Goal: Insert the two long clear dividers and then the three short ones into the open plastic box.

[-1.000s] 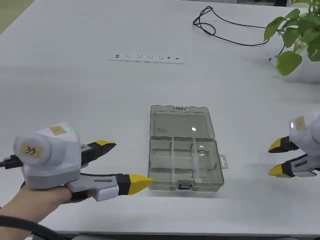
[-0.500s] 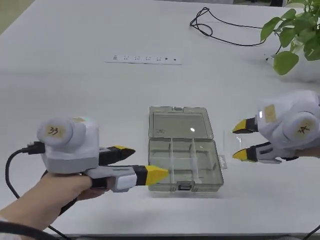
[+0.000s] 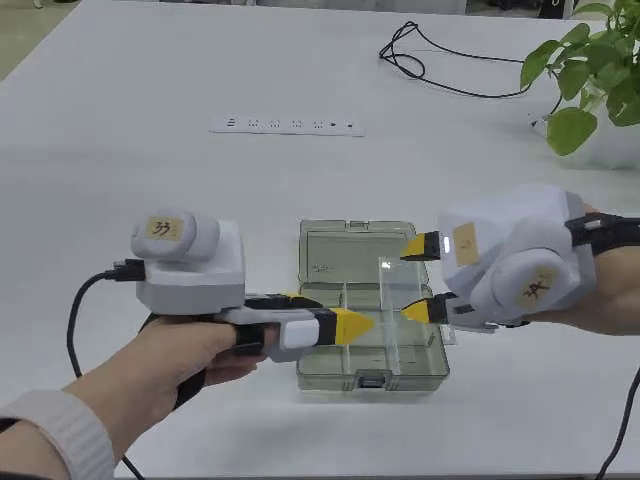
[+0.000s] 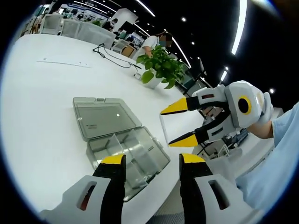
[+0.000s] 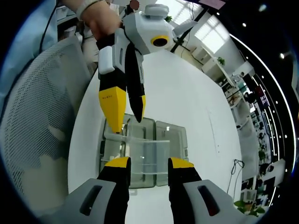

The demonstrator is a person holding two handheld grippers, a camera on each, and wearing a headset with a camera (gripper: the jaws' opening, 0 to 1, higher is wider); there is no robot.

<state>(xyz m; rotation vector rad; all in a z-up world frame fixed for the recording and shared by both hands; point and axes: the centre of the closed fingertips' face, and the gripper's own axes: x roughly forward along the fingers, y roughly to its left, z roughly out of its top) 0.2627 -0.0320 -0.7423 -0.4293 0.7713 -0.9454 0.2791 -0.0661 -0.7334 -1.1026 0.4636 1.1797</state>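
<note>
Holding a clear divider (image 3: 388,300) upright over the right half of the open plastic box (image 3: 335,372): this is the right gripper (image 3: 415,280), coming in from the right side of the table (image 3: 150,200).

- Divider: its plane stands roughly vertical, lower edge toward the base. Judgement: it is oriented this way so it can drop straight down into a slot. Which slot cannot be told.
- Right gripper jaws: moderately wide apart, one tip at each of two opposite edges of the divider, which spans the gap. The right gripper view shows the pane squarely across the jaws. It hangs in the air above the box, so I take the grip as firm.
- Left gripper (image 3: 325,313): approaches from the near left with its tips over the near-left part of the base. The jaws are parted about a jaw's width with nothing between them, touching nothing I can make out. Judgement: it is posted there to steady the box or guide the pane.
- Box: near centre, lid (image 3: 350,245) lying flat on the far side. Some clear partitions already stand in the base; their count is uncertain.
- Far side: power strip (image 3: 290,125), cable (image 3: 440,50), plant (image 3: 590,70) at far right, all well apart from the work.
</note>
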